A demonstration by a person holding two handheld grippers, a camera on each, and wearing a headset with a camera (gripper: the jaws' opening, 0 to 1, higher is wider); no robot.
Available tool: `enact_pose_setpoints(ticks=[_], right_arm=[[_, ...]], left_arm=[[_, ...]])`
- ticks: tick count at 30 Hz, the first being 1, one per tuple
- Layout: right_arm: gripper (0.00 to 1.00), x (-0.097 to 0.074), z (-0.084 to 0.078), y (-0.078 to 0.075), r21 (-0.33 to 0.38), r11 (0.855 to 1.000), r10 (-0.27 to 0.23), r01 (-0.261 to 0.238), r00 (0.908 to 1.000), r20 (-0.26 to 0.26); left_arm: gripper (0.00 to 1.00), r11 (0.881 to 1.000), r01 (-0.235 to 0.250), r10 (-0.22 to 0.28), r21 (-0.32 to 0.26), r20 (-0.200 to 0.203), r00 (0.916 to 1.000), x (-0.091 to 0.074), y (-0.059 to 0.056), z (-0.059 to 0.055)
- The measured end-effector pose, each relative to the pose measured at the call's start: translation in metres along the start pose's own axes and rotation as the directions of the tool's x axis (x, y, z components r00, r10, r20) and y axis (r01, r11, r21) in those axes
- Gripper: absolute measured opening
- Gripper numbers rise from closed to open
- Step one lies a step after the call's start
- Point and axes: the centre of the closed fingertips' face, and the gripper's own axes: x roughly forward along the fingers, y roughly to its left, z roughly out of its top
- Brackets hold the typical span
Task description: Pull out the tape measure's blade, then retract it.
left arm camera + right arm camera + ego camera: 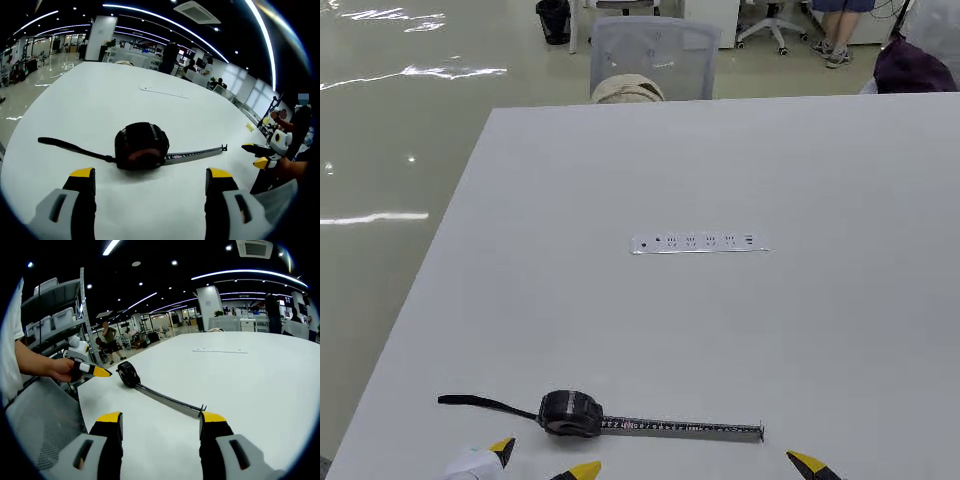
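Tape measure (570, 413) lying by the worktop's (720, 330) near edge, blade partly out.
Head view: the round black body is sitting on the smooth white worktop, its thin metal blade (685, 429) stretching right to a small end hook (760, 432) and a flat black strap (485, 404) trailing left, the long axis running parallel to the near edge; a flat white power strip (698, 243) is lying toward the middle. Left gripper view: the left gripper (151, 173) is facing the tape measure, its yellow-tipped grey fingers spread wide and holding nothing. Right gripper view: the right gripper (161, 417) is looking up the blade from the hook end, fingers parted and empty, the hook sitting just beside one fingertip; a hand (62, 369) is holding the left gripper near the tape measure.
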Motion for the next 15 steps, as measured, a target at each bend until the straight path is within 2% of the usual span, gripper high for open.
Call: enact_pose_setpoints(ticks=[15], right_arm=[[0.62, 0.002, -0.005, -0.005, 0.009, 1.000, 0.000, 0.000, 1.0000, 0.001]], left_arm=[[0.91, 0.999, -0.025, 0.025, -0.030, 0.003, 0.9997, 0.022, -0.003, 0.005]])
